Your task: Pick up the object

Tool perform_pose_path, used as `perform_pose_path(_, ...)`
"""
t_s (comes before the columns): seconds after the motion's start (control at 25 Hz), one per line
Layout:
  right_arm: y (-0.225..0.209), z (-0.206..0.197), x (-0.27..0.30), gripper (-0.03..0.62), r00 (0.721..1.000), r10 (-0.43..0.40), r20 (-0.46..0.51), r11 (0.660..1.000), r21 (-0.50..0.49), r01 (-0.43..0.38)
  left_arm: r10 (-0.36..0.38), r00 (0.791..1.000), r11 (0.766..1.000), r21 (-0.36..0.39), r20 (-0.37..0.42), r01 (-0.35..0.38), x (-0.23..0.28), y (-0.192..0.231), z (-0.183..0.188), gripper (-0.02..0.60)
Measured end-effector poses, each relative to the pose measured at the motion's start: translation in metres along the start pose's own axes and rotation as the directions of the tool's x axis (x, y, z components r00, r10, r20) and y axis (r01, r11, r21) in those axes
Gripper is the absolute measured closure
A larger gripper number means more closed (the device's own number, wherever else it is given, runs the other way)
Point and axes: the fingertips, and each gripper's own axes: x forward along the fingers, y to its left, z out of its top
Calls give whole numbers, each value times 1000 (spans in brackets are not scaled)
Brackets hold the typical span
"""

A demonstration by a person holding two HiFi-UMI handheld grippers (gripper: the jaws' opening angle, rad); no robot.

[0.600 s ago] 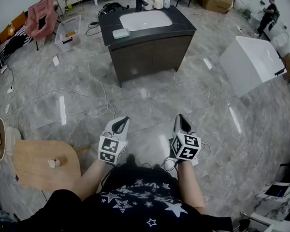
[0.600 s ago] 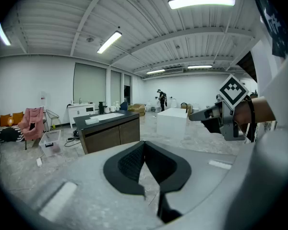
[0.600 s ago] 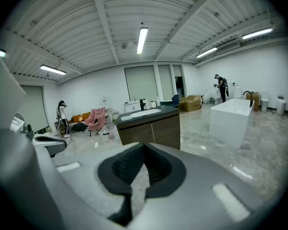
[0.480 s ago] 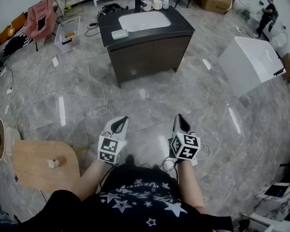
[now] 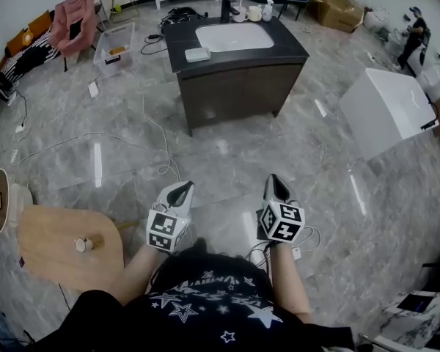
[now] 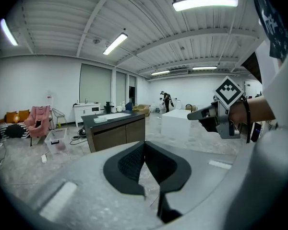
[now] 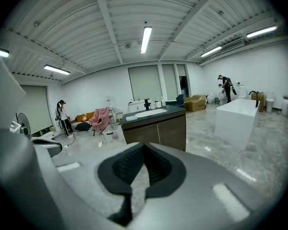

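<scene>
Walking up to the dark sink tabletop (image 5: 287,46) well ahead, where the object likely sits, comes first, and the left tongs (image 5: 182,188) and right tongs (image 5: 274,180), both pressed together and empty, should spread before reaching.

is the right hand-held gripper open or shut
Shut. In the right gripper view the right hand-held gripper has its jaws meeting at the tips, with nothing held between them.

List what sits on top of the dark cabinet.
On the cabinet: a white sink basin, a pale tray left of it, a faucet, cups and a bottle behind. Closed doors hide the inside.
</scene>
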Motion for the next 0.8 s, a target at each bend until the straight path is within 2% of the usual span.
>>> perform_pose_path(0.32,47,4,23,586,999,23,46,999,37,-25,5,1000,1000,-21,-15,-5,-13,57,-7,572)
perform_pose_path(0.48,52,5,40,492,999,40,16,999,17,-40,16,1000,999,-37,-24,-17,-8,73,-10,571)
perform_pose_path(0.64,44,6,74,419,998,61,-17,998,29,-61,34,999,999,-17,-38,-35,12,83,-10,571)
perform_pose_path(0.8,37,14,125,393,992,118,-43,992,54,-115,75,996,996,-34,-55,-77,47,107,-4,572)
